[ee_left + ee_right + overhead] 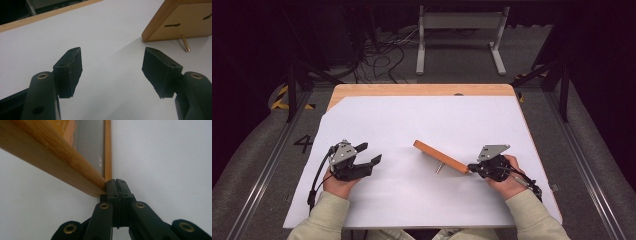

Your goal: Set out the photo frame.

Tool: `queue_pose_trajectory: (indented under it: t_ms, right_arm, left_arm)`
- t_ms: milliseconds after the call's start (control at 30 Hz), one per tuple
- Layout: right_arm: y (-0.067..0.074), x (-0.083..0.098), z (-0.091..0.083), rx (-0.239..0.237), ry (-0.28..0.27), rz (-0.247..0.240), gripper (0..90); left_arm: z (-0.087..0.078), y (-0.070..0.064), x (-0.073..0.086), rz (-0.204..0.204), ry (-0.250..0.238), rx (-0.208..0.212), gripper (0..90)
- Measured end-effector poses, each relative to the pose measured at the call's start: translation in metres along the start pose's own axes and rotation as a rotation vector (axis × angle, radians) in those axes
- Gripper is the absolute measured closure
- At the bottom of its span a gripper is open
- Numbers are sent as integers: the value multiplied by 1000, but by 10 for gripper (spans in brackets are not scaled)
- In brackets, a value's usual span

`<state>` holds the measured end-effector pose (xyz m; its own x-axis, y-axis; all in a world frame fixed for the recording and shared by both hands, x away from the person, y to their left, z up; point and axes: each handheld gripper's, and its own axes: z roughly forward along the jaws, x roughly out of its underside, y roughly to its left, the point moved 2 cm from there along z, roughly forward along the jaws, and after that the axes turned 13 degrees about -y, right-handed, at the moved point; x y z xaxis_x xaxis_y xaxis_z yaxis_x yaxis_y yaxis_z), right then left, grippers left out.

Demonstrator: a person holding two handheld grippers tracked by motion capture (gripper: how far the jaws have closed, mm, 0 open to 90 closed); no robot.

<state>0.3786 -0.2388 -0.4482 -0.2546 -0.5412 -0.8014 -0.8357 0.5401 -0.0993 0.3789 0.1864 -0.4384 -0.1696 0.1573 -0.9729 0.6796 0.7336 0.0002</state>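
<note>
your right gripper [117, 185] has its matte black jaws pressed flat together, holding nothing, tips touching the near right corner of the wooden picture frame [441, 156]. that frame has smooth, warm-toned rails and stands tilted on a thin brass peg [185, 43] at the middle of the white sheet [412, 125] covering the table. your left gripper [369, 154] rests at the left, well apart from it, blocky rubber-faced pads [72, 71] spread wide around bare paper.
</note>
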Motion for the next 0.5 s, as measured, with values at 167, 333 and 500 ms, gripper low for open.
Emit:
queue_pose_trajectory:
  t_ms: [167, 333, 500]
  right_arm:
    - [9, -1, -1, -29, 3, -16, 900]
    - [17, -2, -1, -63, 9, -32, 900]
    - [27, -4, -1, -103, 11, -46, 900]
  left_arm:
    - [0, 0, 0, 2, 0, 0, 327]
    - [0, 0, 0, 1, -2, -1, 327]
    - [0, 1, 0, -1, -3, 0, 327]
